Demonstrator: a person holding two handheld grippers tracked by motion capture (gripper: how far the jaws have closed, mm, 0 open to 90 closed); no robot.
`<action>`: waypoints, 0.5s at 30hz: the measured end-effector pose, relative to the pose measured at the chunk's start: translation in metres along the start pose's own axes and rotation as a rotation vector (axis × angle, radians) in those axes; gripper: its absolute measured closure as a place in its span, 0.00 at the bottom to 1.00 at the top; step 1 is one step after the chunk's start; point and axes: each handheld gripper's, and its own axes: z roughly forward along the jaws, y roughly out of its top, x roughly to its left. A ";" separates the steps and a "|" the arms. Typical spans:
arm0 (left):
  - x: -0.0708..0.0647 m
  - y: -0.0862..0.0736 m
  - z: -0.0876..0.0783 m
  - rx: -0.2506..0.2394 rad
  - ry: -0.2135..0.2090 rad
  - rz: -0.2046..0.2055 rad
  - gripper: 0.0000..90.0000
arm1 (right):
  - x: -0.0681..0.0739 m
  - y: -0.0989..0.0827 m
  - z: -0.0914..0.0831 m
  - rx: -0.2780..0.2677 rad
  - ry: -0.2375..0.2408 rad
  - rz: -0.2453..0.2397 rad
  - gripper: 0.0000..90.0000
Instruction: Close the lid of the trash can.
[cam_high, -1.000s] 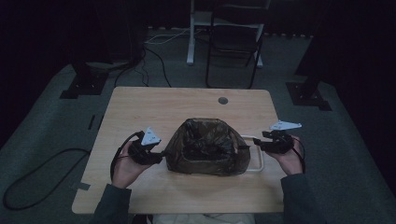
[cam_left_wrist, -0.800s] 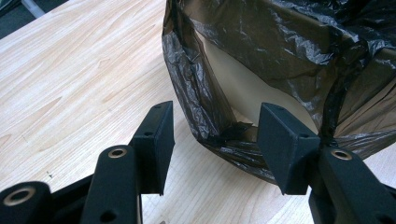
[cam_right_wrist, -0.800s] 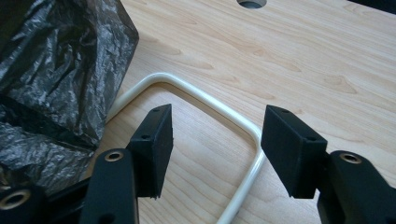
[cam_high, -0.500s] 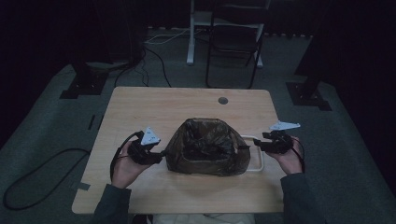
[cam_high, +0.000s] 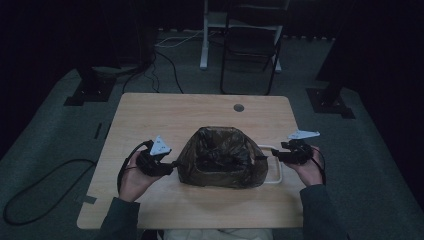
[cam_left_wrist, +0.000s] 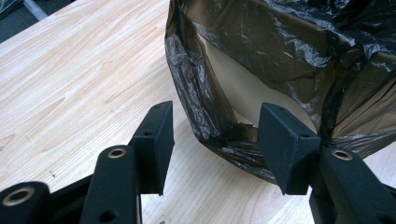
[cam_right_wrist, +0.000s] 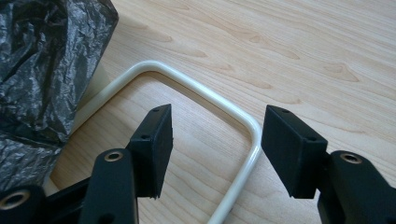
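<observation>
A bin wrapped in a dark crinkled plastic bag (cam_high: 220, 157) rests on the wooden table (cam_high: 175, 115), lying over with a cream handle loop (cam_high: 276, 167) sticking out to its right. My left gripper (cam_high: 169, 165) sits at the bag's left side, open, and the bag's lower edge (cam_left_wrist: 229, 133) lies between the jaws. The cream inner wall (cam_left_wrist: 243, 91) shows through the bag. My right gripper (cam_high: 272, 156) is open at the right, its jaws straddling the cream handle (cam_right_wrist: 233, 109) just above the table.
A small round hole (cam_high: 239, 107) lies in the table near its far edge. A dark chair (cam_high: 252, 47) and a white stand (cam_high: 205, 35) are on the floor beyond. Cables (cam_high: 45, 192) trail over the floor at left.
Both grippers have stayed almost still at the sides of the bag; nothing has been taken hold of.
</observation>
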 end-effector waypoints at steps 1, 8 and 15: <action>0.000 0.000 0.000 0.000 0.000 0.000 0.52 | 0.000 0.000 0.000 0.001 0.000 -0.001 0.48; 0.000 0.000 0.000 0.002 -0.001 0.000 0.52 | -0.004 0.000 0.003 0.011 -0.007 0.001 0.48; 0.000 0.000 0.000 -0.001 -0.001 -0.002 0.52 | -0.006 -0.001 0.006 0.018 -0.010 0.007 0.47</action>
